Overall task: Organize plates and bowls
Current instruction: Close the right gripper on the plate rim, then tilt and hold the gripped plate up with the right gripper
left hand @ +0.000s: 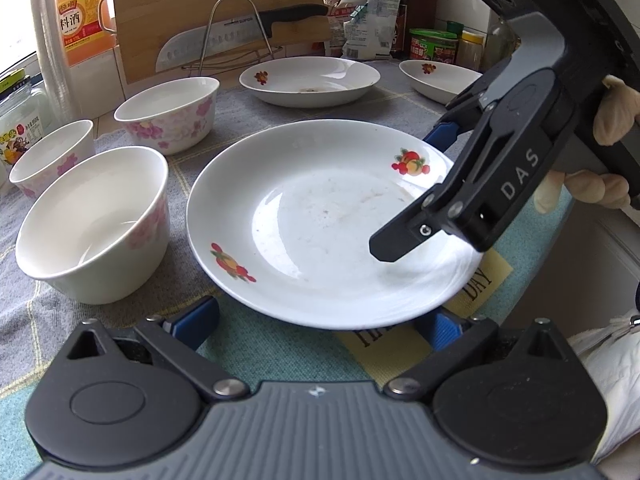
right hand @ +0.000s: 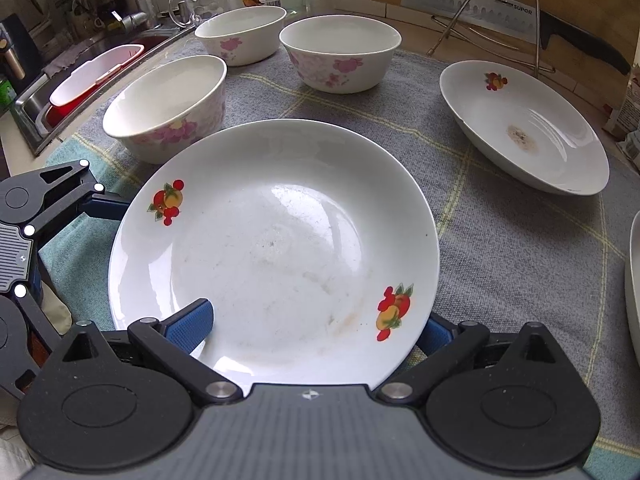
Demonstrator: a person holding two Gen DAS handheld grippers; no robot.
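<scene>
Centre frame: the plate (right hand: 276, 240) lies flat on the cloth. Your right gripper (right hand: 316, 328) straddles its near rim, jaws apart, nearest it; your left gripper (left hand: 320, 324) stands wide open, empty.

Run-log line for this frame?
left gripper: open, at plate rim | right gripper: open, one finger over plate | bowls: three, unstacked

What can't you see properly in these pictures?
- Right wrist view: the white dish at the right edge is cut off by the frame.
- Right wrist view: one finger of the right gripper sits mostly under the plate.
- Left wrist view: the top of the cooking wine bottle is cut off.
</scene>
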